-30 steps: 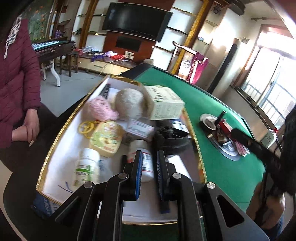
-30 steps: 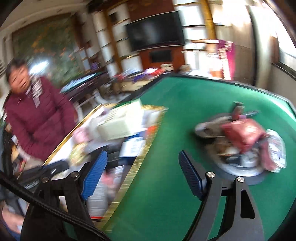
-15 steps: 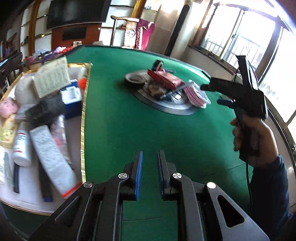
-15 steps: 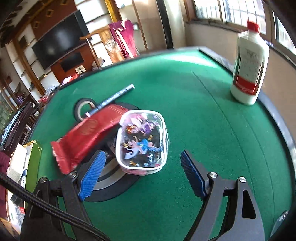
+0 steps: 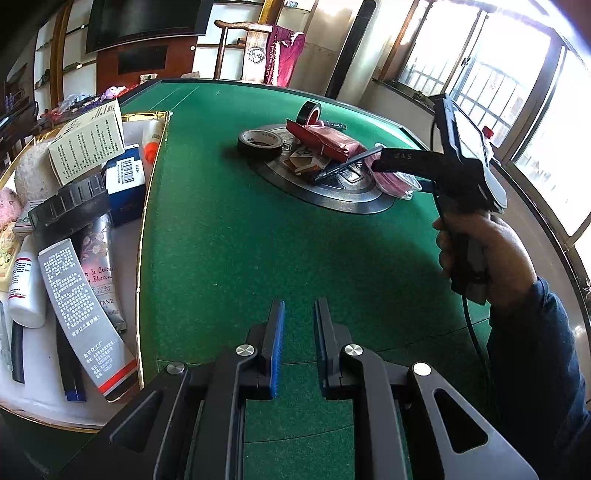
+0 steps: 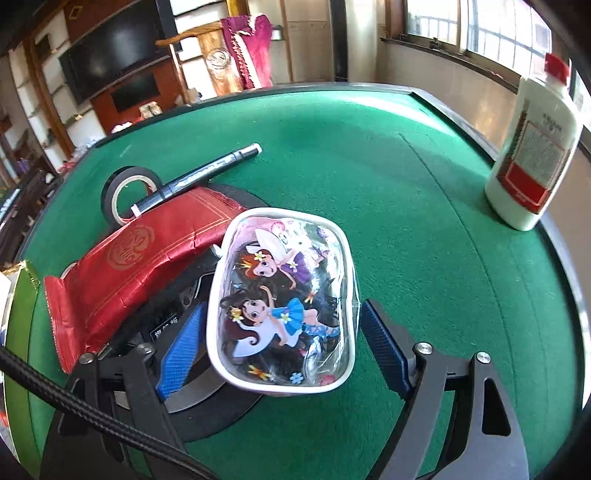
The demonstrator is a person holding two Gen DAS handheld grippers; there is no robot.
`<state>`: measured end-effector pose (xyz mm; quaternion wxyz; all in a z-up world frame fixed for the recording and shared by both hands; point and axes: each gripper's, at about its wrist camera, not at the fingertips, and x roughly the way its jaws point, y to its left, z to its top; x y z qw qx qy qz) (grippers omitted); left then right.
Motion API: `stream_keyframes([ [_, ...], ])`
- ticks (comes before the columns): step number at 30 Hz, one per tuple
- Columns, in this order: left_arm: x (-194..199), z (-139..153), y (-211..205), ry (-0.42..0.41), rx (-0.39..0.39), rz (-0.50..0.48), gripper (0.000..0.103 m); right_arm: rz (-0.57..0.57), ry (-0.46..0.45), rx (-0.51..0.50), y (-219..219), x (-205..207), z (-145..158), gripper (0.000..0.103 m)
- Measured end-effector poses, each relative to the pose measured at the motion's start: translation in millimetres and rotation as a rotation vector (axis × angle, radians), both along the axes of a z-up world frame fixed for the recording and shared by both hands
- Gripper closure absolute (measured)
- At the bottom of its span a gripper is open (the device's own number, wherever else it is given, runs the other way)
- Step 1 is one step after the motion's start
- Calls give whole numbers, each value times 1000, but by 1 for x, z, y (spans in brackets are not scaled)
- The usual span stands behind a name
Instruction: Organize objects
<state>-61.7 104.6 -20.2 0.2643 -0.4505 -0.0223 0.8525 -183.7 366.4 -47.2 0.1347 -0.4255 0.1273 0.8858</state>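
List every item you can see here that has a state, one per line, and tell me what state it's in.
Left tool: shut, empty, over bare felt.
Right tool: jaws closing, cartoon pouch between them, pads not yet pressing.
Cartoon pouch: lying flat, partly on the round centre plate.
Marker: capped, resting on the red packet.
Tape roll: lying flat.
White bottle: upright, red cap on.
Tray: crowded with boxes and tubes.

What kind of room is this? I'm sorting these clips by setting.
Most likely a home living room, used for games: a green felt table with a round centre panel, probably a mahjong table, a wall-mounted television, and a wooden chair draped with cloth.
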Motion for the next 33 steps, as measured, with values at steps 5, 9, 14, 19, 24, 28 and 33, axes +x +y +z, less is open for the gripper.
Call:
stream_keyframes([
  [5,-18,16,1,-6,2,34,90,-28,47,-105,18,20,7,26],
  [9,-50,40,12,-17,-48,51,71,-16,100,-105,26,42,25,26],
  [14,-112,56,32,-62,-84,99,62,2,182,-119,41,74,43,26],
  [19,-171,33,52,-192,-107,152,60,15,226,-179,44,75,47,25],
  [24,-191,17,65,-182,-134,188,60,49,232,-216,41,77,49,25],
  [28,-204,6,73,-193,-147,194,60,61,234,-238,39,75,49,25],
  [33,-215,1,84,-158,-182,197,60,65,234,-243,36,72,49,25],
])
